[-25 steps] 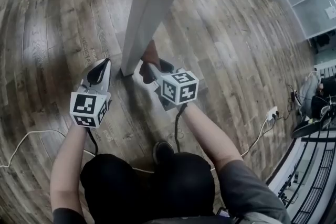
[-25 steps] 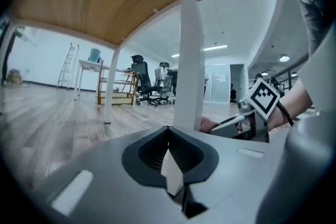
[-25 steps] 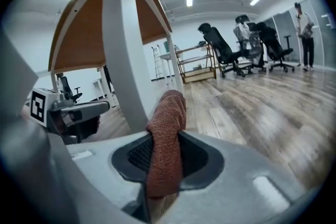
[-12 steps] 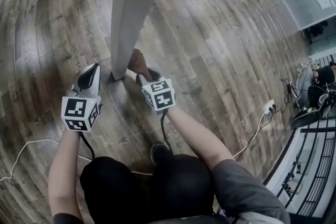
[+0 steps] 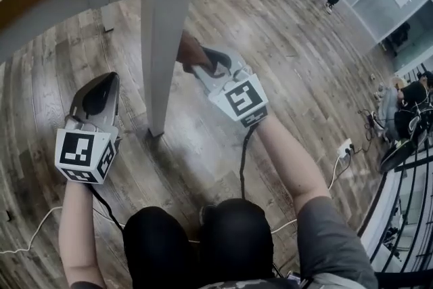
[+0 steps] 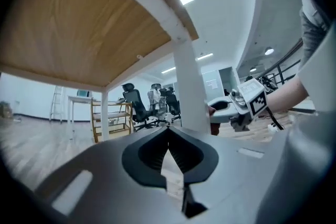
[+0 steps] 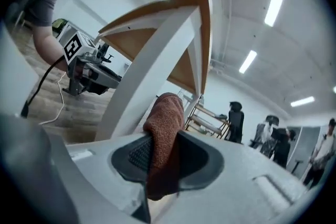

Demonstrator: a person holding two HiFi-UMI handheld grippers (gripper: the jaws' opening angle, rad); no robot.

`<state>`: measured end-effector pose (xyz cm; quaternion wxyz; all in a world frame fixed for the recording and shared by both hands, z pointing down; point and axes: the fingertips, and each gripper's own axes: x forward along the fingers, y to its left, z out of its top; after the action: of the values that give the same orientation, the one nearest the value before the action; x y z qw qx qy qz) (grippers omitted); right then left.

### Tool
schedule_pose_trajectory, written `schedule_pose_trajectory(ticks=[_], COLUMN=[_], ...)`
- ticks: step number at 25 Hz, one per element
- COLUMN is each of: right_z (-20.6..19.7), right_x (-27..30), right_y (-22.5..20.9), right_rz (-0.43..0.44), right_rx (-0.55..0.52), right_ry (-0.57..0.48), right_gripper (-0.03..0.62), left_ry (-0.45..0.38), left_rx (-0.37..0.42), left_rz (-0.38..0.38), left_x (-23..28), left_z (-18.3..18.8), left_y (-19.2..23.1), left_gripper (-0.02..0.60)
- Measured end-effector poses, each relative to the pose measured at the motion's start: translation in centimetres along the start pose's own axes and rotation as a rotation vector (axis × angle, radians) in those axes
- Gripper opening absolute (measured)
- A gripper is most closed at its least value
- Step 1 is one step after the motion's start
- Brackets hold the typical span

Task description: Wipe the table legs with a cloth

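Right gripper view: the right gripper (image 7: 164, 150) had its jaws clamped on a rust-brown cloth (image 7: 166, 115). The fold stood up between the pads and poked out past the tips. Straight ahead of those jaws rose the white table leg (image 7: 152, 68), and the cloth lay up against it; contact looked likely but the exact touch point was covered by the cloth itself.

Left gripper view: the left gripper (image 6: 168, 136) had its jaws closed tip to tip with nothing between them. The leg stood ahead and just right of the tips, clear of them. Beyond it, further right of the jaws, was the right gripper with the cloth at the leg's far side. The wooden tabletop (image 6: 79, 23) spread above and to the left.

Head view: the two grippers flanked the leg, the left one lower down and apart from it, over a plank floor (image 5: 291, 84). A cable (image 5: 27, 240) trailed behind.
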<state>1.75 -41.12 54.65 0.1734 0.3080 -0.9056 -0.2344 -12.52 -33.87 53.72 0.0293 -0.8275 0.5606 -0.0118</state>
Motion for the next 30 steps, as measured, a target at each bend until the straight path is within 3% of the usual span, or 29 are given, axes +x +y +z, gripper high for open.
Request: schedule_pose_trajectory(ticks=[5, 8, 11, 18, 23, 30], right_z=[10.5, 13.3, 13.8, 8.0, 0.8, -9.4], right_x=[0.0, 0.2, 0.7, 1.9, 2.3, 4.3], right_y=[-5.7, -6.5, -6.0, -1.5, 2.5, 9.2], right_rz=[-0.127, -0.156, -0.176, -0.085, -0.013, 0.111], right_rx=[-0.339, -0.423, -0.494, -0.52, -0.437, -0.371], right_ry=[-0.106, -0.155, -0.182, -0.12, -0.055, 0.065], right_gripper=[0.091, 0.091, 0.091, 0.091, 0.091, 0.091], left_ry=[-0.083, -0.129, -0.133, -0.004, 0.03, 0.169], left_rx=[0.027, 0.037, 0.056, 0.046, -0.022, -0.102], left_rz=[0.019, 0.017, 0.021, 0.035, 0.056, 0.055], left_x=[0.7, 1.1, 1.2, 0.1, -0.6, -1.6], left_z=[6.5, 9.0, 8.9, 1.5, -5.4, -16.6], left_y=[-0.4, -0.8, -1.1, -1.7, -2.4, -4.5], left_gripper=[0.02, 0.02, 0.02, 0.02, 0.02, 0.02])
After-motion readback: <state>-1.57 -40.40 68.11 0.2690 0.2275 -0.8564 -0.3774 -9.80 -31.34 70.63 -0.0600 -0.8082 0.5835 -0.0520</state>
